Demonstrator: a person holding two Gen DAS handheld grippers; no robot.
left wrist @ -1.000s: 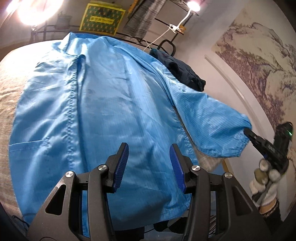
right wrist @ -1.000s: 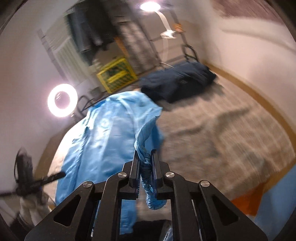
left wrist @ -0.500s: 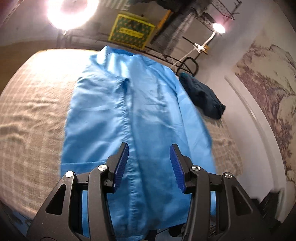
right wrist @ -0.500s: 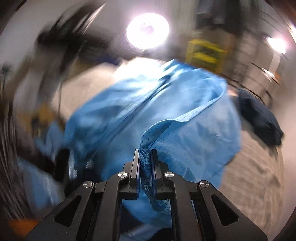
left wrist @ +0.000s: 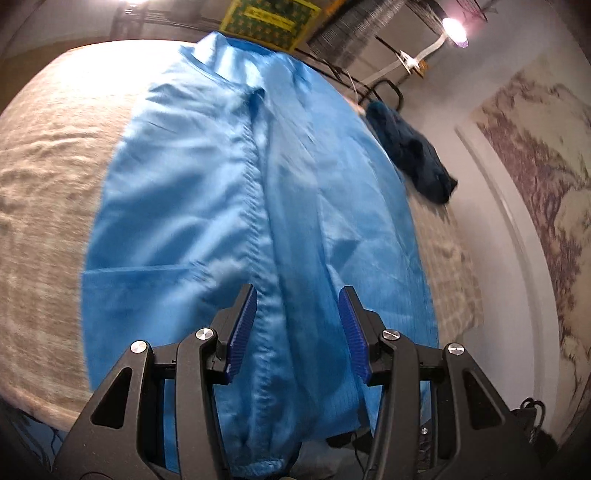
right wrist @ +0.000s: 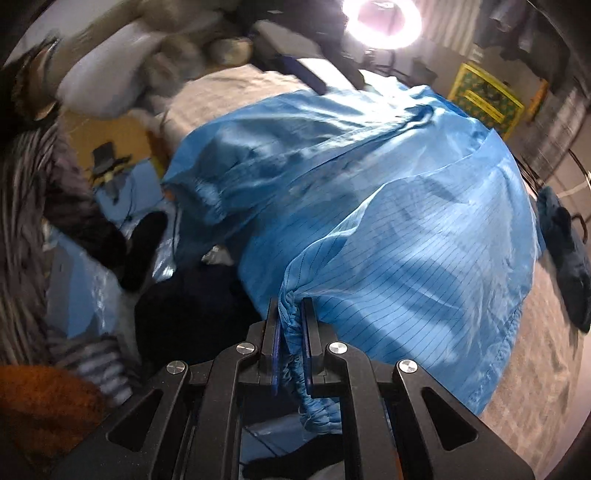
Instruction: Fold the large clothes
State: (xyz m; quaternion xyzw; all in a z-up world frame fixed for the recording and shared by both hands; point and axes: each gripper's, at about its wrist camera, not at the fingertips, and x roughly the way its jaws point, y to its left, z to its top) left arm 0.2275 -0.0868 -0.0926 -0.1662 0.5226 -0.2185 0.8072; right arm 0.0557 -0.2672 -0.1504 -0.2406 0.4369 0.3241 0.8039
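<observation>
Swung across since a second ago, the right claw (right wrist: 289,325) has carried the gathered elastic cuff (right wrist: 293,332) of the shiny light-blue pinstriped coat (left wrist: 236,206) from out over the bare bed to above the garment's near hem, and the sleeve (right wrist: 424,251) now drapes over the coat's body where it earlier stuck out sideways. That claw is clamped tight, its two blue-padded fingers (right wrist: 275,332) pressed together with only the bunched cuff fabric between them, a frilly bit hanging below. Over on the other side, the left claw (left wrist: 297,332) hovers with its ribbed blue fingers (left wrist: 242,328) spread wide and nothing between them, the coat's stitched front placket (left wrist: 255,184) running straight up from between the tips. The coat lies lengthwise on the beige textured bed cover (left wrist: 44,177), collar at the far end, hem spilling off the near edge. A crumpled dark navy garment (left wrist: 410,155) sits on the bed just beside the coat's right side. A yellow patterned crate (right wrist: 484,99) stands beyond the head of the bed, and a bright ring light (right wrist: 382,22) glares at the top of the right view.
</observation>
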